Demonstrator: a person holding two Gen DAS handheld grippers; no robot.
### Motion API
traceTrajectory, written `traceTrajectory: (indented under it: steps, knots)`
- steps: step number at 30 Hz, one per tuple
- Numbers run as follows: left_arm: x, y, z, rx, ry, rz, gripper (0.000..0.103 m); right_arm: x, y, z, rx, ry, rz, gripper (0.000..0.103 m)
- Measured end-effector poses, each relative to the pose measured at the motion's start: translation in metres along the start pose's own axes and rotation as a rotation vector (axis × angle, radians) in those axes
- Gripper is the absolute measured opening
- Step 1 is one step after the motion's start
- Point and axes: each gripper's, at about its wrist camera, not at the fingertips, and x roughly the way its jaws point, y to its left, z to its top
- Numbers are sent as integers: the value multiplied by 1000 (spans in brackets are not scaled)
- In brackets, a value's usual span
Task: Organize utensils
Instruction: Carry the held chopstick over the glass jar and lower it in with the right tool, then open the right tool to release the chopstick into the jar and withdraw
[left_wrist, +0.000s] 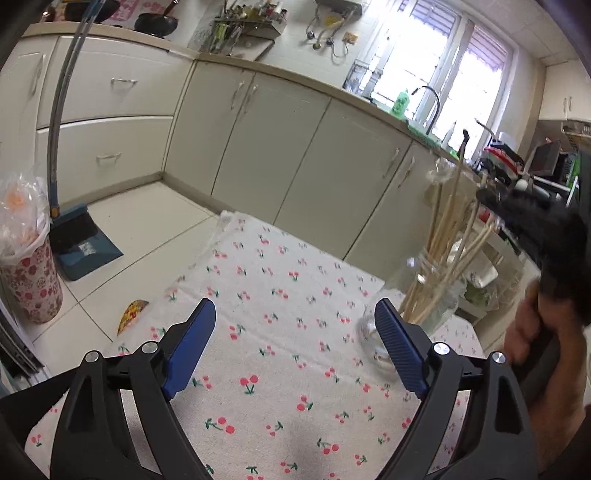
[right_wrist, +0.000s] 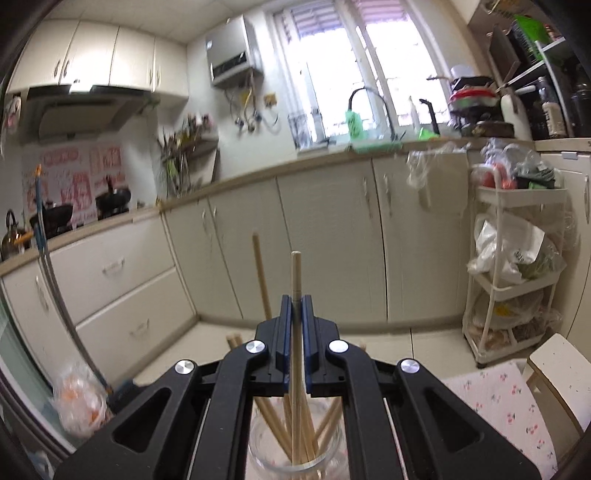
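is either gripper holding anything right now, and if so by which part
The right gripper is shut on one pale wooden chopstick, pinched on its upper shaft, lower end inside the clear glass jar. The left gripper is open and holds nothing.

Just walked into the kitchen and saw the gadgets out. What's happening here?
A person is sorting chopsticks into a glass jar on the cherry-print tablecloth. The right gripper is shut on one chopstick, upright over the jar among the others. The left gripper is open, holding nothing.
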Motion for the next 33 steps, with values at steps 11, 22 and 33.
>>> traceTrajectory:
  steps: [11,22,33]
  knots:
    - [21,-94,163,67,-174,-156,92,-98,-21,-54,57,105,0,22]
    - [119,-205,198,248,177,-136,92,-128,-60,-84,215,178,-34,26]
    - [76,-184,183,237,125,-228,92,-138,-66,-78,273,152,-24,39]
